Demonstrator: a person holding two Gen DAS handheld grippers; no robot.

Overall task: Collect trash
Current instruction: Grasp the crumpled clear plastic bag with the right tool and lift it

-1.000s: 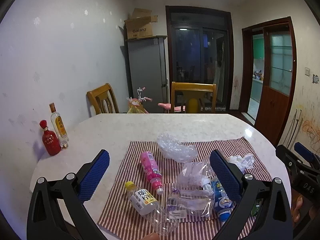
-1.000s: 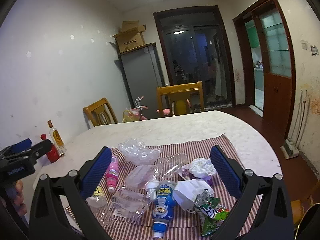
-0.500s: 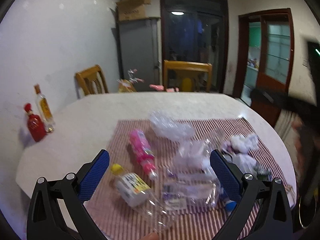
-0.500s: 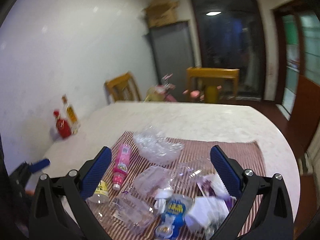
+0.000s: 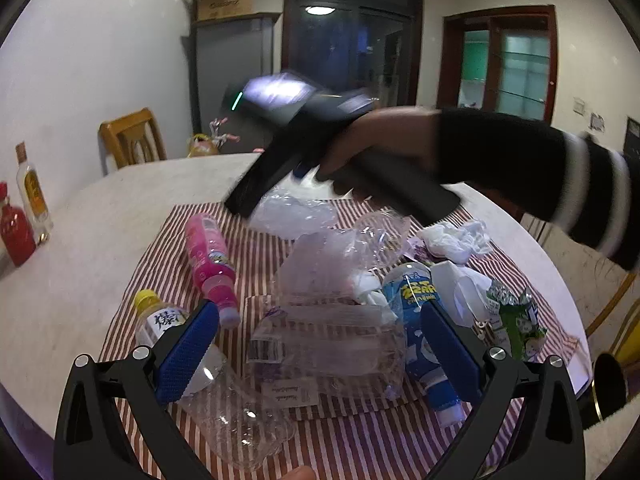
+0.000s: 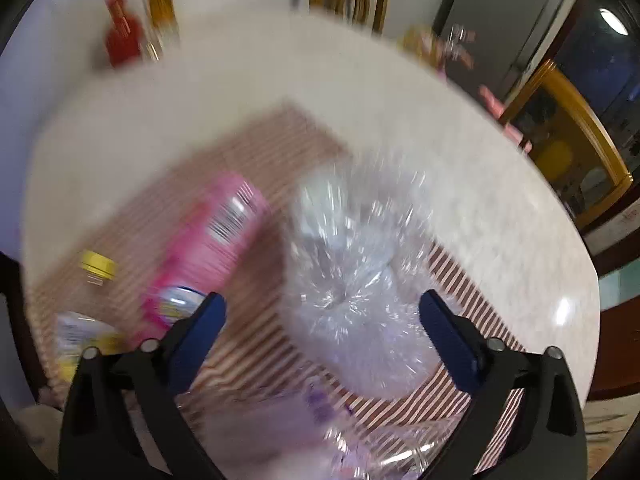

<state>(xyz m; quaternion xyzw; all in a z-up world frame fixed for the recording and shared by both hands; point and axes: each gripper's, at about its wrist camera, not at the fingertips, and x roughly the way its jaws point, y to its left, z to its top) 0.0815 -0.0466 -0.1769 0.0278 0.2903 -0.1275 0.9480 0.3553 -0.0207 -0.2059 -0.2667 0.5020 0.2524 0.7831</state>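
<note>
Right gripper [image 6: 322,320] swung over pile, now pointing down at crumpled clear plastic bag [image 6: 352,264]; bag betw fingers, untouched, fingers closing. Bag light, soft, slippery: pinch bunched middle. Left gripper [image 5: 320,352] fingers open, empty.

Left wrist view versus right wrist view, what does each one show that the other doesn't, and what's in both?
Only the left wrist view shows the blue bottle, the green snack wrapper, the white tissue wad and the person's hand carrying the blurred right gripper.

Only the right wrist view shows the right gripper from behind, jaws closing over the crumpled clear plastic without touching it.

Both show the pink bottle, the yellow-capped bottle, the striped cloth and the red bottle.
</note>
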